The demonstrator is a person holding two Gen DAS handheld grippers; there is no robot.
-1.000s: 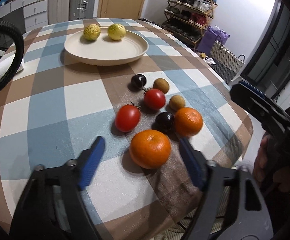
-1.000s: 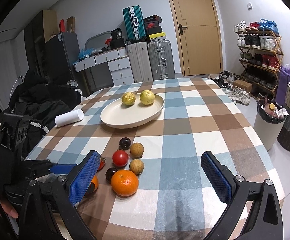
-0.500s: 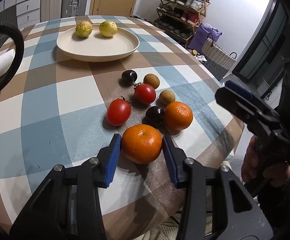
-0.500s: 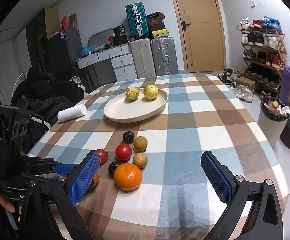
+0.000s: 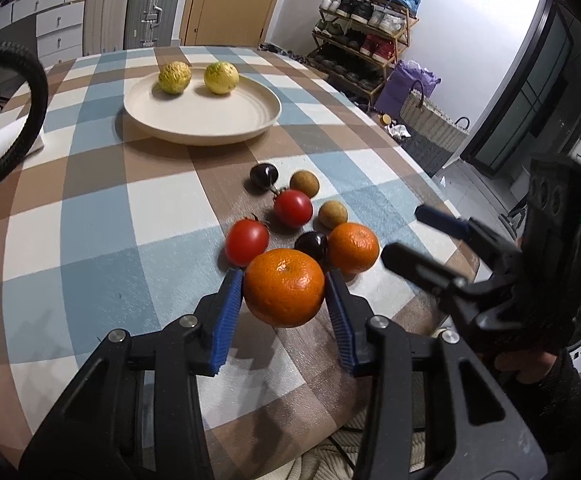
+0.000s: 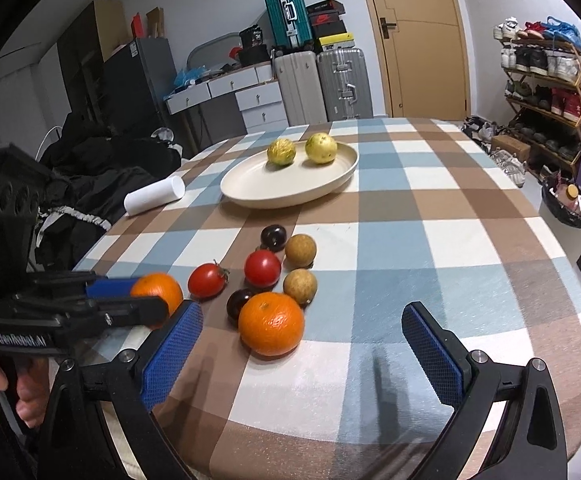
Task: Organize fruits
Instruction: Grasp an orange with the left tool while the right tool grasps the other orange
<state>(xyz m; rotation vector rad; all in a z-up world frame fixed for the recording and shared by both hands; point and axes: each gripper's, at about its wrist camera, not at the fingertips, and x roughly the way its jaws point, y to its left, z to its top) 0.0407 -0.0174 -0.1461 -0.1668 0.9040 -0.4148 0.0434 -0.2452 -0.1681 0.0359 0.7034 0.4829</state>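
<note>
Pinching a round dimpled orange point(image 5: 284, 288): left hand-held gripper point(image 5: 284, 308).

Room light is moderate, even and indoor; source not visible. Soft shadows sit under the fruit on my desk point(image 6: 430, 216), falling toward the near side. My right hand-held gripper point(image 6: 302, 356) casts a faint dark streak on the cloth between its fingers. Heavy fisheye bending and black vignette at all corners. Bright white wall far right in the left view. Slight softness on the plate point(image 5: 202, 112); near fruit is sharp.
</note>
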